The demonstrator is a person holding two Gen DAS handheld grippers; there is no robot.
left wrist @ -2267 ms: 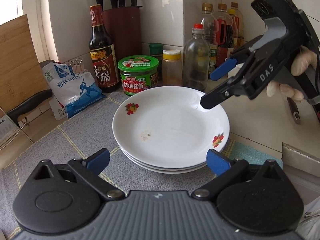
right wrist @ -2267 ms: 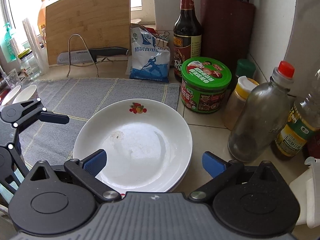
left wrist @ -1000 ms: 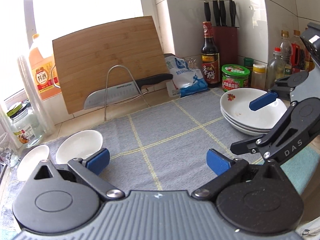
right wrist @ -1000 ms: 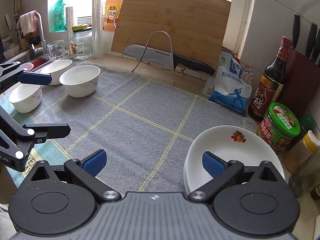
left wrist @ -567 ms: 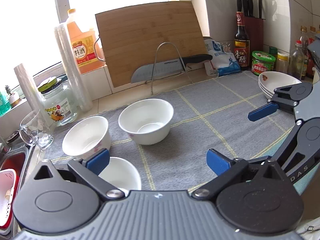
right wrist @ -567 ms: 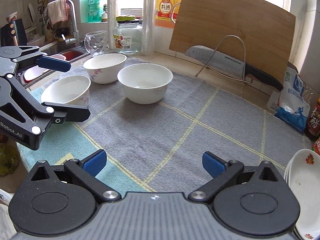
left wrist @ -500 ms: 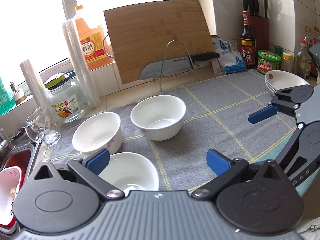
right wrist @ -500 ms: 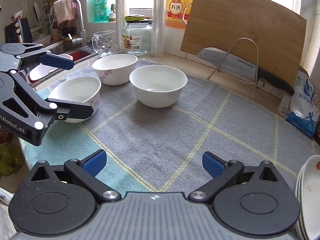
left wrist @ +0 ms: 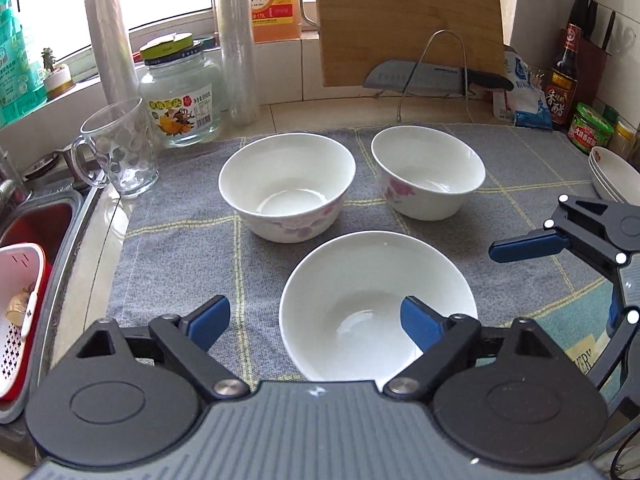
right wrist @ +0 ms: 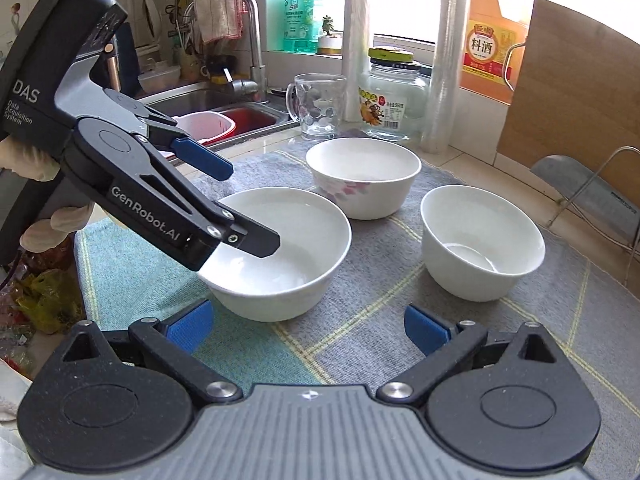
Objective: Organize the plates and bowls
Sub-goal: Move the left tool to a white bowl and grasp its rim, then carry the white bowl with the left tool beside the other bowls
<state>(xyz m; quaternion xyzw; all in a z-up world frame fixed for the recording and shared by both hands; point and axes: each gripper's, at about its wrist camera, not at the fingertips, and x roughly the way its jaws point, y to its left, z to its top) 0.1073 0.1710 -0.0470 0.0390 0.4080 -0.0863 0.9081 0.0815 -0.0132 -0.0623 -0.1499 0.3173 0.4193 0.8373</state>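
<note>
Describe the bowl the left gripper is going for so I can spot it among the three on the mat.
Start at the grey mat beside the sink. Three white bowls sit there in a triangle; the target bowl is the one at the front edge, nearest the camera. Unlike the two behind it, the left gripper, jaws closing, straddles its rim, one finger inside.

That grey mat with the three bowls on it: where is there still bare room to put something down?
Free: the grey mat between the right-hand bowl and the plate stack, and its left strip beside the sink. Crowded: the bowls cluster mid-mat, and the glass mug, jar and rolls line the back left edge.
</note>
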